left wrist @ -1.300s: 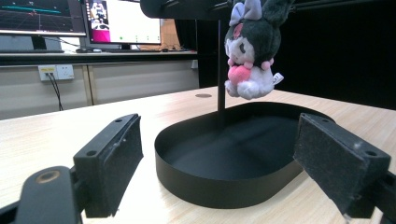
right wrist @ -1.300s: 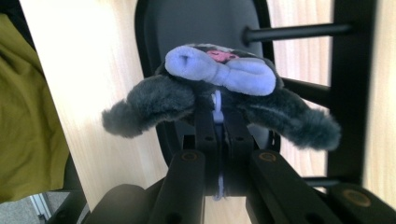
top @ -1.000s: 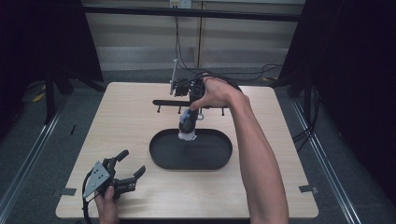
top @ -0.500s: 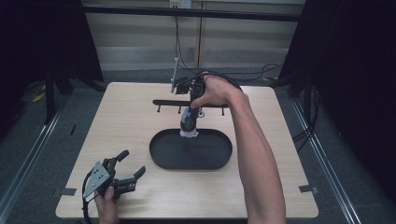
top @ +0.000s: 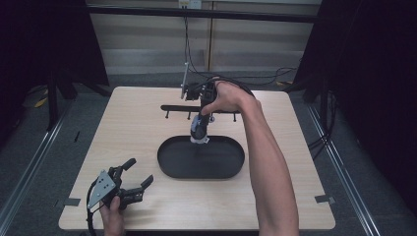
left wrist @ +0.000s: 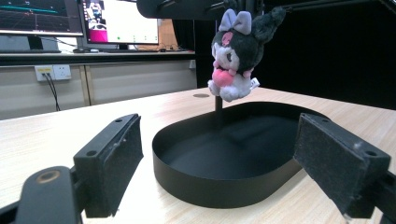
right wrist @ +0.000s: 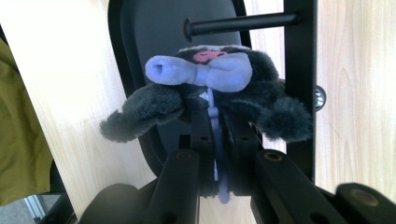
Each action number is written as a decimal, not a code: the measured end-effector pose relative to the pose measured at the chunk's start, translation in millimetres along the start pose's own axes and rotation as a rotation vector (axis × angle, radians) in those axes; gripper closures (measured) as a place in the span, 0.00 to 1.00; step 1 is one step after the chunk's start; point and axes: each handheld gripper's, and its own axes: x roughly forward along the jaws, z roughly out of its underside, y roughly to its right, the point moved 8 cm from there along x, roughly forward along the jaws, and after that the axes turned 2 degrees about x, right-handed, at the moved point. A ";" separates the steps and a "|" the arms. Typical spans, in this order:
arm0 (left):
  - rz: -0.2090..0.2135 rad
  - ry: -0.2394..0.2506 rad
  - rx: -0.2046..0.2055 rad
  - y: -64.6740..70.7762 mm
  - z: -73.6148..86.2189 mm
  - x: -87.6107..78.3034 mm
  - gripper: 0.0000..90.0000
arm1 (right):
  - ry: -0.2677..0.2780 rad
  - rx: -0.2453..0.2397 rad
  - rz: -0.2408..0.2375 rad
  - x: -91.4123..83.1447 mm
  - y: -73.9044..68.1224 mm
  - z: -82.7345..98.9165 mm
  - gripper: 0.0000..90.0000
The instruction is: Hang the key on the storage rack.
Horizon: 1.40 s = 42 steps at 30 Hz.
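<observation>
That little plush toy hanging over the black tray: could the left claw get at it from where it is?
Probably yes. The left claw sits open at the table's near corner, and its own view looks straight across the black tray to the plush toy with nothing between. But the right claw is already clamped on the toy's loop.

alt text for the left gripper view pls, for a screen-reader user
A plush toy with grey ears and a pink nose hangs above a black oval tray on a wooden table, seen between the left gripper's two open black jaws. Monitors glow behind.
</observation>
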 end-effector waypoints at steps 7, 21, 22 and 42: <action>0.005 0.002 -0.010 1.1 0.0 0.3 0.17 | 0.021 0.001 -0.008 0.3 0.0 0.5 0.92; 0.003 0.001 -0.007 0.7 0.0 0.3 0.17 | 0.051 0.006 0.005 -1.7 -0.6 2.5 0.90; 0.003 0.001 -0.007 0.7 0.0 0.3 0.17 | 0.051 0.006 0.005 -1.7 -0.6 2.5 0.90; 0.004 0.002 -0.009 1.0 0.0 0.3 0.17 | 0.154 0.041 -0.025 -5.8 -12.8 -2.9 0.72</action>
